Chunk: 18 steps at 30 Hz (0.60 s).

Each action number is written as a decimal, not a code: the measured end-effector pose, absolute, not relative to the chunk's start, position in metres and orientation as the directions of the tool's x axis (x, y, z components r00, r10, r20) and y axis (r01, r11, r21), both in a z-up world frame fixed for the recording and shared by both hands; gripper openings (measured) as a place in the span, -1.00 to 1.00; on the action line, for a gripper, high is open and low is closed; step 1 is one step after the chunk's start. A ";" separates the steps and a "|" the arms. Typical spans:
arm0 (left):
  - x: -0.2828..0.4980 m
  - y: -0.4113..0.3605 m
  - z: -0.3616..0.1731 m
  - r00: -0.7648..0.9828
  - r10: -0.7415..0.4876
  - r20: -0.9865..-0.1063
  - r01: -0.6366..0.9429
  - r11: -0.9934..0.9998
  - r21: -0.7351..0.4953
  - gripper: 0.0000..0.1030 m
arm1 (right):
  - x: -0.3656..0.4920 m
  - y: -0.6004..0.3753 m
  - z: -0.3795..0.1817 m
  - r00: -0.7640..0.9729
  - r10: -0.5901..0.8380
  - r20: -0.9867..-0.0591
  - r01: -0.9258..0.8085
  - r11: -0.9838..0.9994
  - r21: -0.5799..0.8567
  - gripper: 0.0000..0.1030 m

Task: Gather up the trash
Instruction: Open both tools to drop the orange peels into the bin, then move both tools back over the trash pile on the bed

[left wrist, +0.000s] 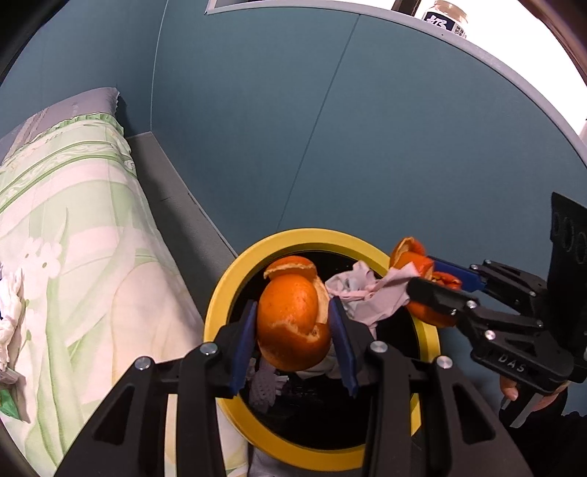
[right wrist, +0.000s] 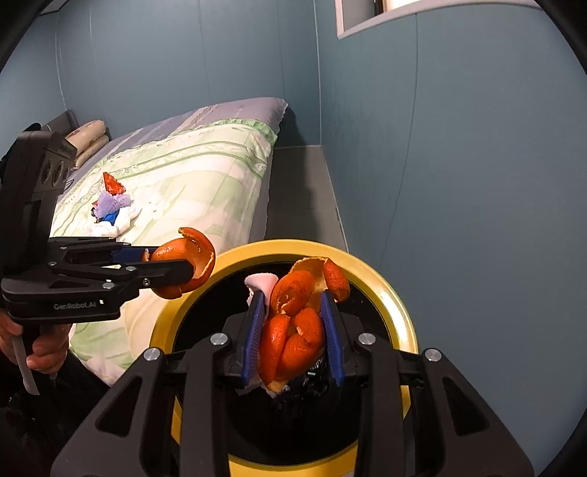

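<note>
A round bin with a yellow rim (left wrist: 234,279) (right wrist: 400,312) and a black inside stands on the floor beside the bed. My left gripper (left wrist: 293,330) is shut on a large piece of orange peel (left wrist: 290,315) and holds it over the bin's mouth; it also shows in the right wrist view (right wrist: 183,269), at the bin's left edge. My right gripper (right wrist: 295,330) is shut on curled orange peel (right wrist: 293,323) together with a pale tissue (right wrist: 260,282), over the bin; it also shows in the left wrist view (left wrist: 429,279) holding peel and tissue (left wrist: 370,297).
A bed with a green and white floral cover (right wrist: 190,176) lies left of the bin. A small heap of trash (right wrist: 112,209) with red, purple, blue and white pieces lies on it. Blue walls (left wrist: 367,146) stand close behind. A bottle (left wrist: 445,16) stands on a ledge above.
</note>
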<state>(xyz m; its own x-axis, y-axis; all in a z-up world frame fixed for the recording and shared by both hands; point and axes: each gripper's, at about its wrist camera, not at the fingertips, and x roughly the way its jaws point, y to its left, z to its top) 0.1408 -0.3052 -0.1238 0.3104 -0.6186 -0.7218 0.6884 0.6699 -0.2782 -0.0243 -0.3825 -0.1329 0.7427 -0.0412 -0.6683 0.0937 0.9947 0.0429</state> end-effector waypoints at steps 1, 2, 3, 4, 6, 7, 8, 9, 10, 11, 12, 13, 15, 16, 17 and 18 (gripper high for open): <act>0.141 -0.306 -0.124 0.307 -0.623 -0.720 0.690 0.667 -0.282 -0.28 | -0.024 -0.383 -0.134 0.740 -0.041 -0.671 0.095 0.994 0.044 -0.37; 0.141 -0.305 -0.123 0.303 -0.629 -0.716 0.692 0.662 -0.289 -0.21 | -0.024 -0.383 -0.134 0.740 -0.039 -0.671 0.095 0.994 0.046 -0.35; 0.141 -0.304 -0.123 0.305 -0.634 -0.711 0.692 0.660 -0.292 -0.15 | -0.025 -0.384 -0.133 0.742 -0.040 -0.669 0.096 0.994 0.047 -0.30; 0.139 -0.303 -0.121 0.313 -0.636 -0.705 0.691 0.662 -0.290 -0.01 | -0.025 -0.385 -0.132 0.743 -0.045 -0.668 0.101 0.994 0.045 -0.27; 0.139 -0.300 -0.116 0.327 -0.643 -0.693 0.692 0.662 -0.288 0.09 | -0.025 -0.388 -0.131 0.742 -0.054 -0.668 0.114 0.993 0.045 -0.26; 0.138 -0.299 -0.115 0.331 -0.645 -0.689 0.691 0.663 -0.288 0.16 | -0.025 -0.389 -0.131 0.742 -0.057 -0.668 0.118 0.992 0.047 -0.26; 0.139 -0.297 -0.112 0.342 -0.645 -0.684 0.688 0.667 -0.285 0.25 | -0.026 -0.391 -0.131 0.741 -0.061 -0.668 0.124 0.991 0.047 -0.25; 0.139 -0.296 -0.111 0.351 -0.643 -0.680 0.685 0.672 -0.282 0.30 | -0.026 -0.392 -0.131 0.741 -0.065 -0.668 0.130 0.990 0.047 -0.25; 0.140 -0.294 -0.109 0.359 -0.641 -0.678 0.682 0.676 -0.279 0.32 | -0.026 -0.392 -0.130 0.742 -0.064 -0.667 0.131 0.990 0.051 -0.25; 0.141 -0.291 -0.108 0.364 -0.638 -0.678 0.679 0.681 -0.276 0.32 | -0.027 -0.393 -0.129 0.744 -0.065 -0.665 0.132 0.990 0.051 -0.25; 0.143 -0.289 -0.107 0.371 -0.634 -0.679 0.674 0.686 -0.272 0.33 | -0.028 -0.393 -0.128 0.746 -0.068 -0.663 0.134 0.990 0.050 -0.24; 0.144 -0.287 -0.106 0.377 -0.630 -0.679 0.670 0.692 -0.270 0.34 | -0.028 -0.393 -0.127 0.748 -0.068 -0.660 0.134 0.990 0.050 -0.23; 0.146 -0.282 -0.104 0.388 -0.624 -0.678 0.666 0.699 -0.260 0.34 | -0.027 -0.391 -0.124 0.753 -0.062 -0.655 0.128 0.990 0.054 -0.16; 0.147 -0.279 -0.102 0.399 -0.618 -0.678 0.664 0.704 -0.251 0.38 | -0.026 -0.389 -0.122 0.756 -0.059 -0.652 0.125 0.991 0.054 -0.12; 0.148 -0.274 -0.100 0.415 -0.612 -0.673 0.659 0.712 -0.241 0.43 | -0.025 -0.389 -0.121 0.759 -0.058 -0.649 0.122 0.991 0.054 -0.12; 0.148 -0.270 -0.097 0.425 -0.609 -0.669 0.654 0.718 -0.238 0.45 | -0.024 -0.387 -0.119 0.761 -0.056 -0.646 0.119 0.991 0.055 -0.12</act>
